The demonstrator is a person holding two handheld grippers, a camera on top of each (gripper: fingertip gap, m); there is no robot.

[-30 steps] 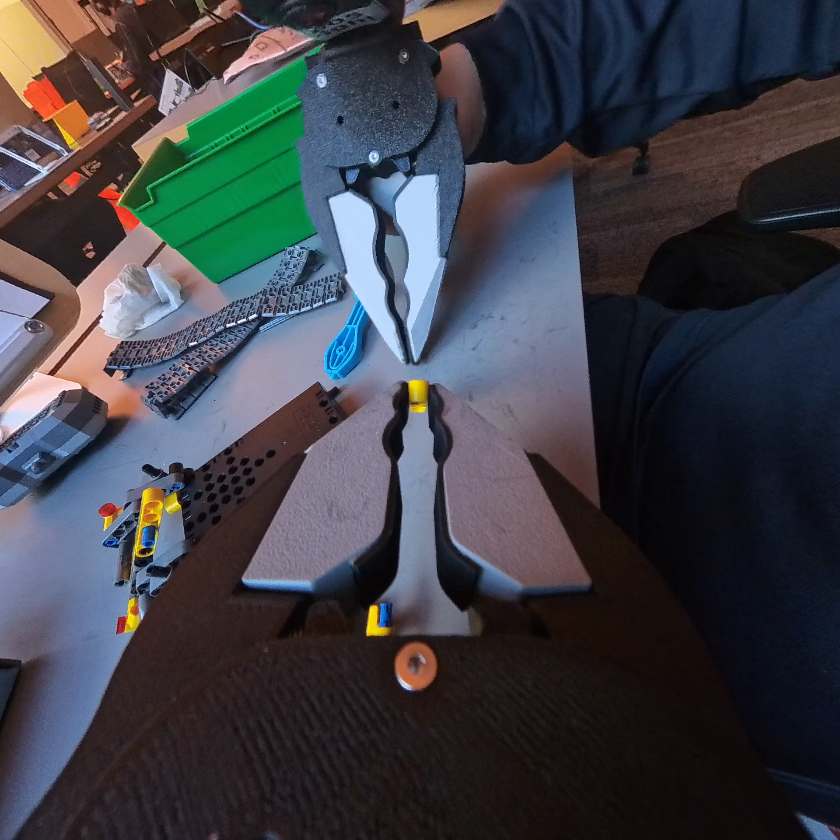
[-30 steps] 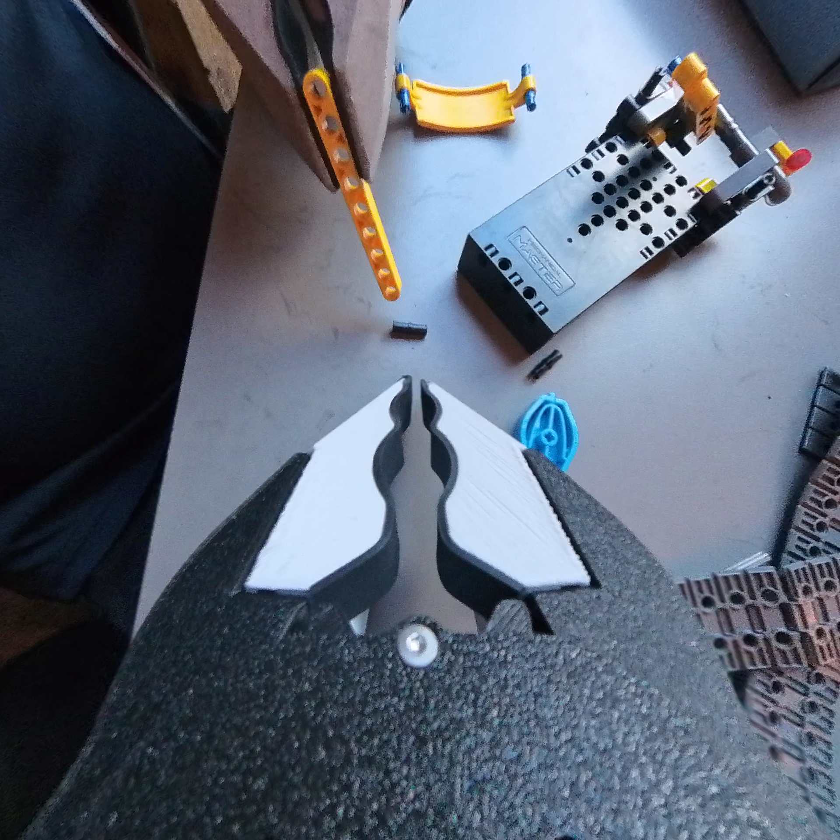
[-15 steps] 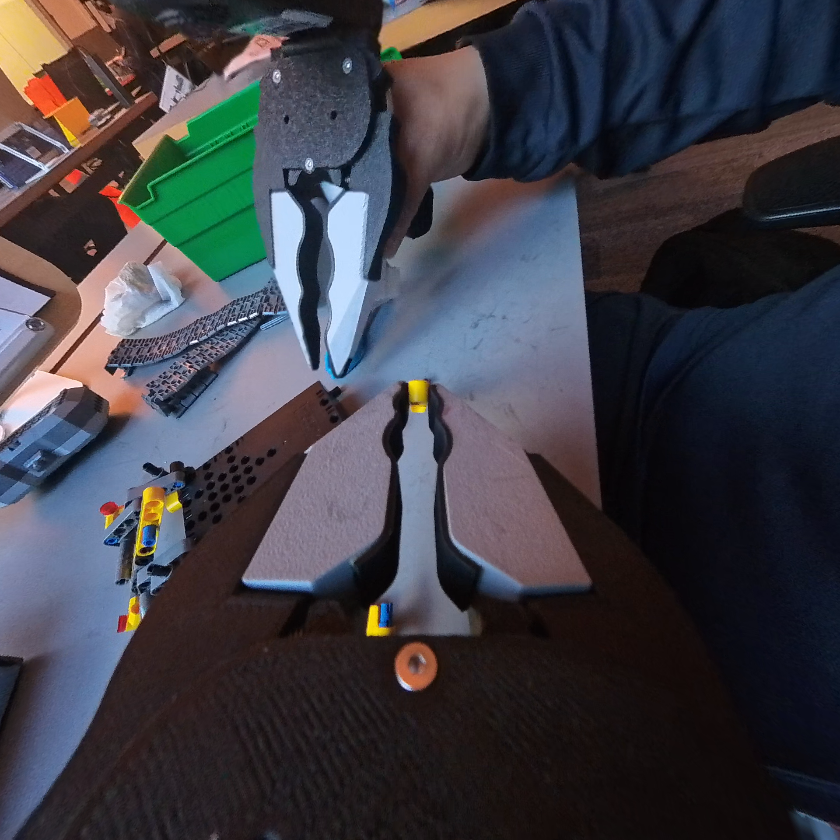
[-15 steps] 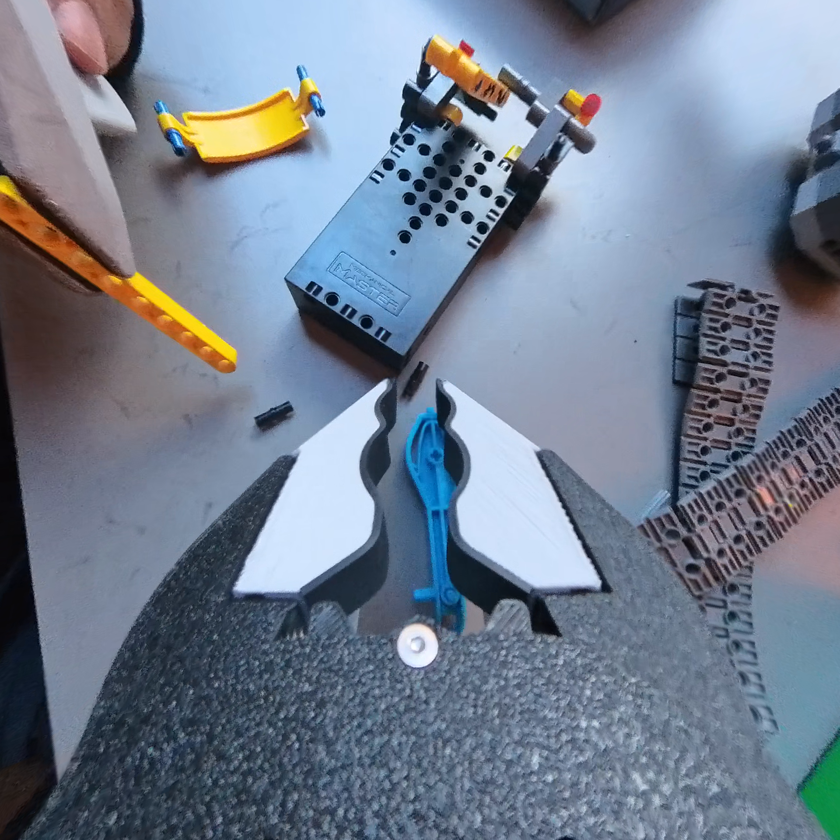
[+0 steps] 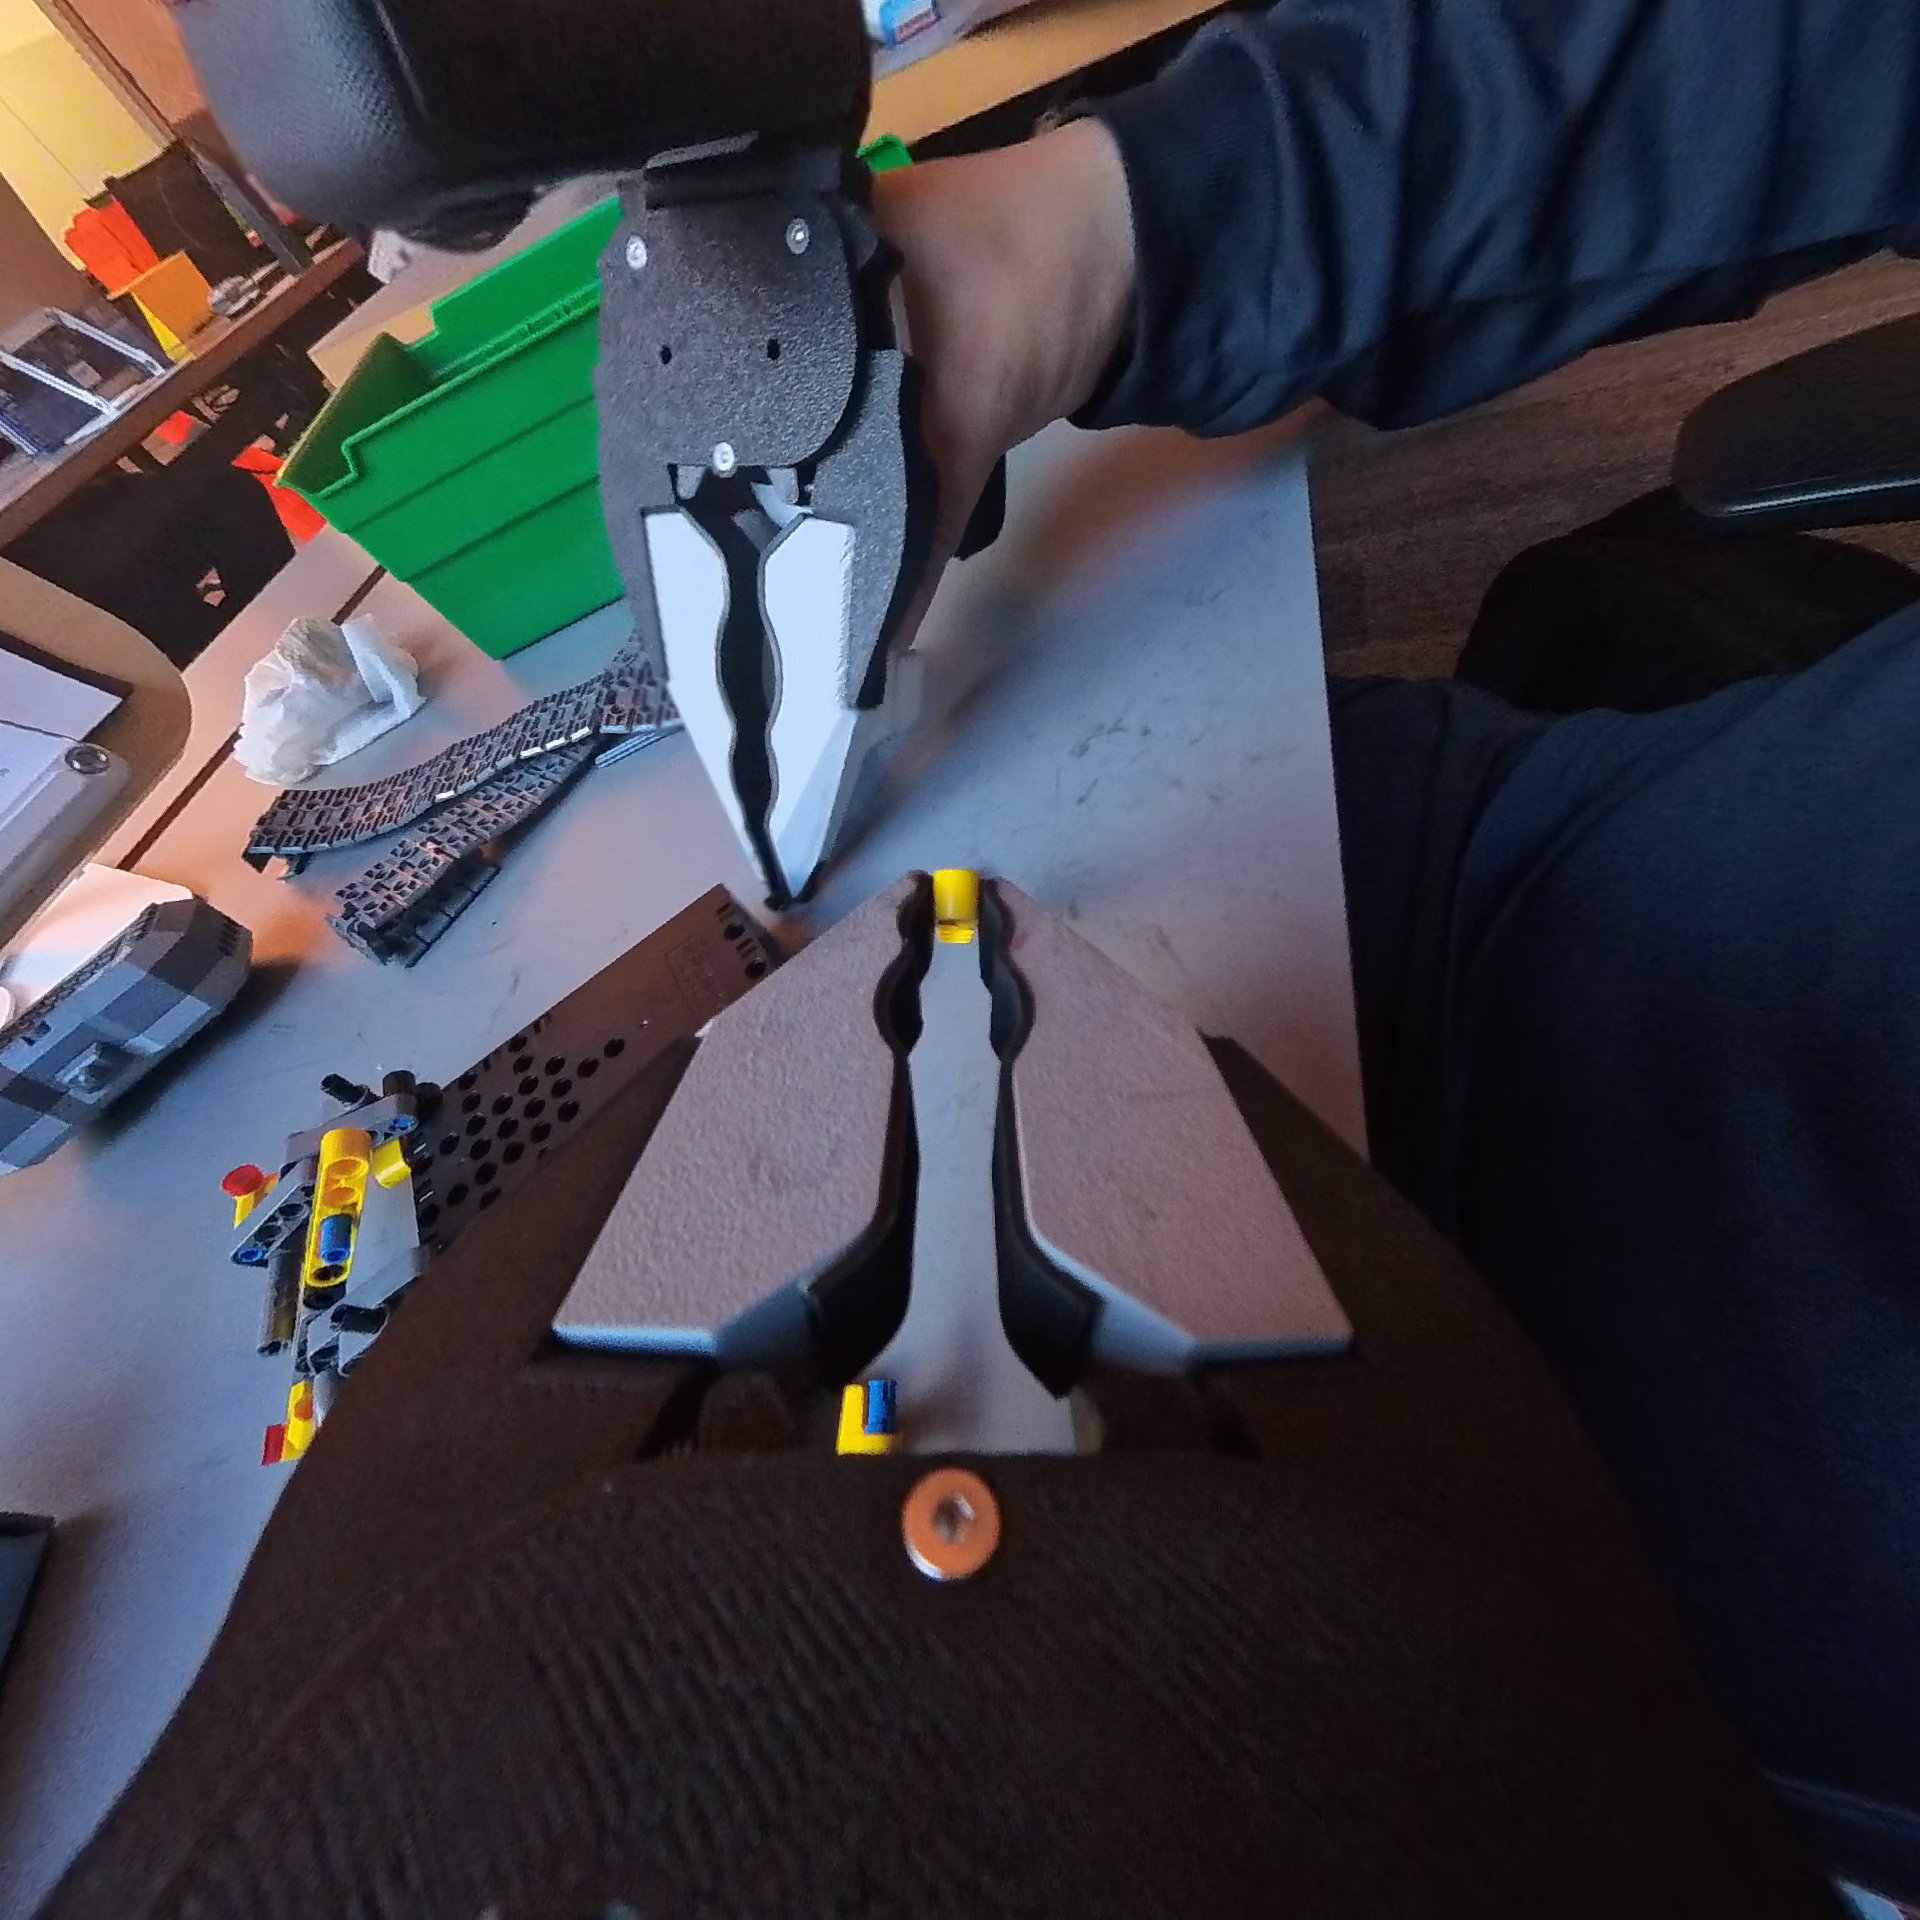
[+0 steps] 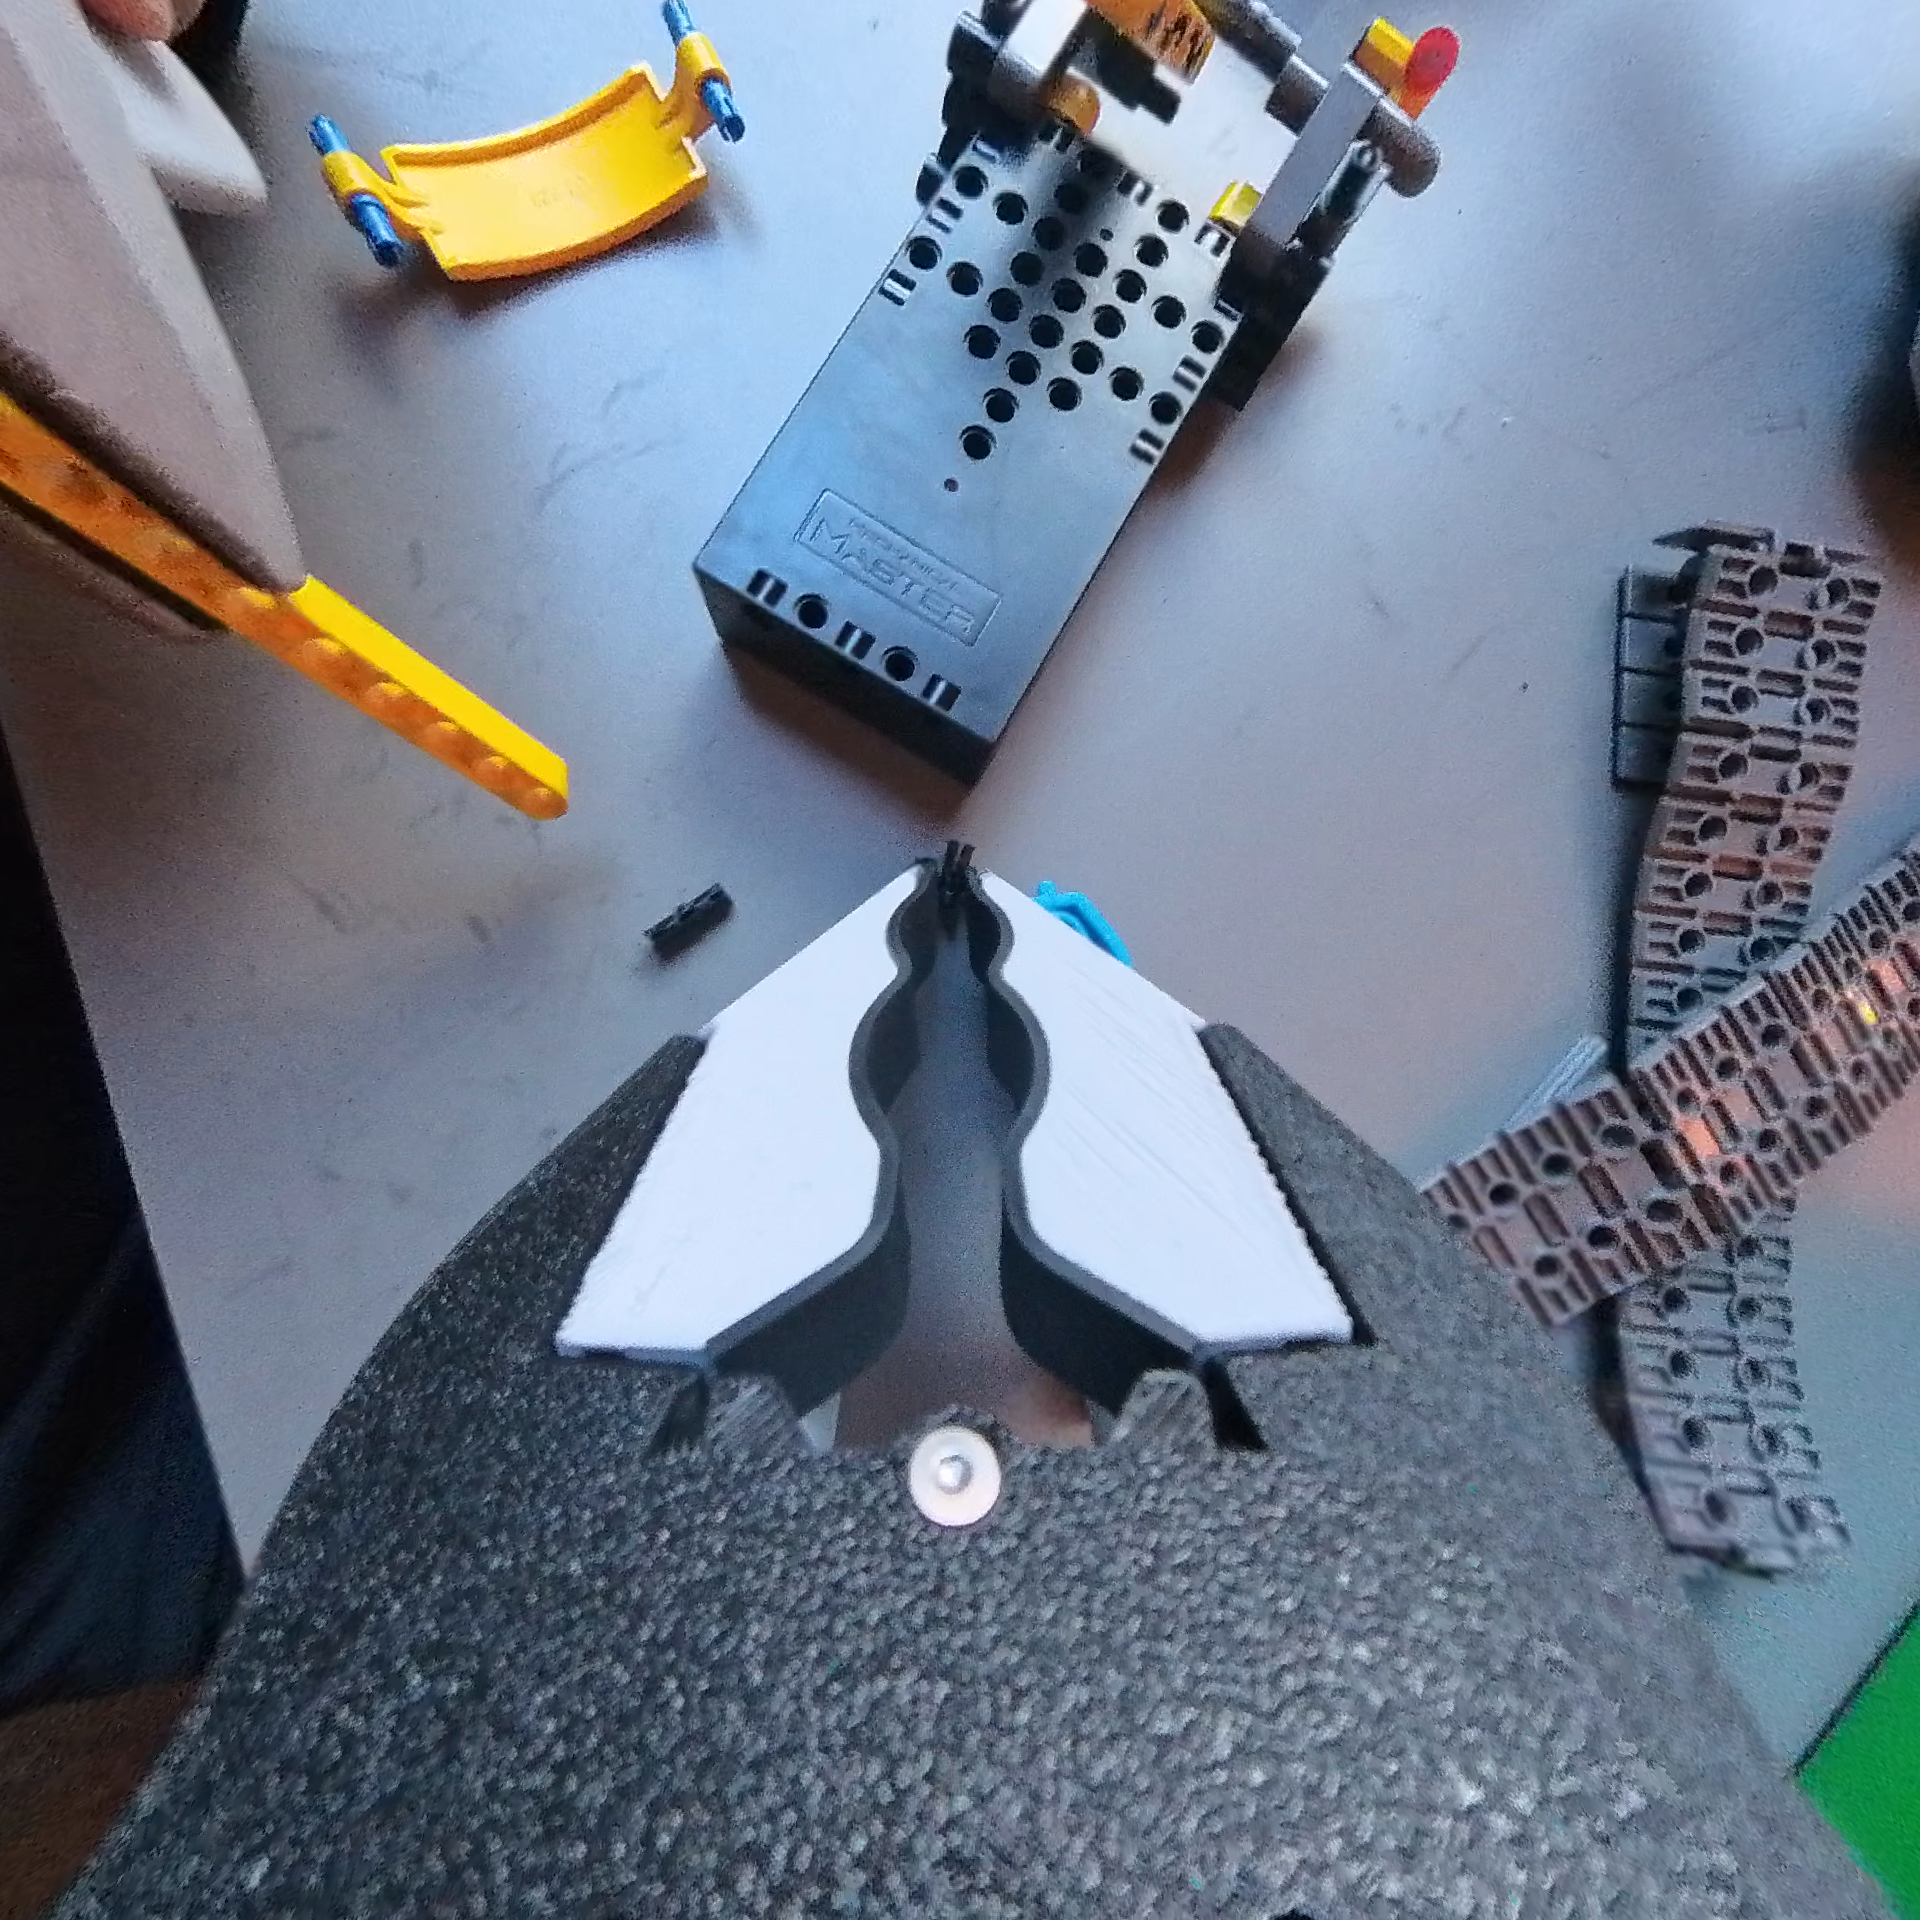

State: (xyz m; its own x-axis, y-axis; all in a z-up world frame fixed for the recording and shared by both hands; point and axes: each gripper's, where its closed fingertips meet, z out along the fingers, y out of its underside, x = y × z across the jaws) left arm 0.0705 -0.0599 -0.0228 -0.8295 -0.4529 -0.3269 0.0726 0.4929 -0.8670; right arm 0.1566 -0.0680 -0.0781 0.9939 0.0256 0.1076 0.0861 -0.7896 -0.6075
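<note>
My left gripper (image 5: 954,896) is shut on a yellow perforated beam (image 6: 416,696), which sticks out past its fingertips above the grey table (image 6: 1351,790). Only the beam's end (image 5: 954,906) shows in the left wrist view. My right gripper (image 6: 951,878) has its tips down at the table, shut on a small black pin (image 6: 951,868) just in front of a black perforated box (image 6: 997,447). It also shows in the left wrist view (image 5: 779,883). A second black pin (image 6: 688,921) lies to its left. A blue plastic piece (image 6: 1081,914) lies against its right finger.
A yellow curved panel (image 6: 530,187) lies at the far left. A small brick assembly (image 6: 1226,114) sits on the box's far end. Dark track links (image 6: 1745,935) lie to the right. A green bin (image 5: 488,468) and crumpled white paper (image 5: 322,696) stand behind. A person's lap borders the table edge. One gripper's finger ends stand about 10 centimeters off the other's.
My right gripper has moved off the blue piece to the black pin by the box and closed on it. My left gripper has kept still with the yellow beam.
</note>
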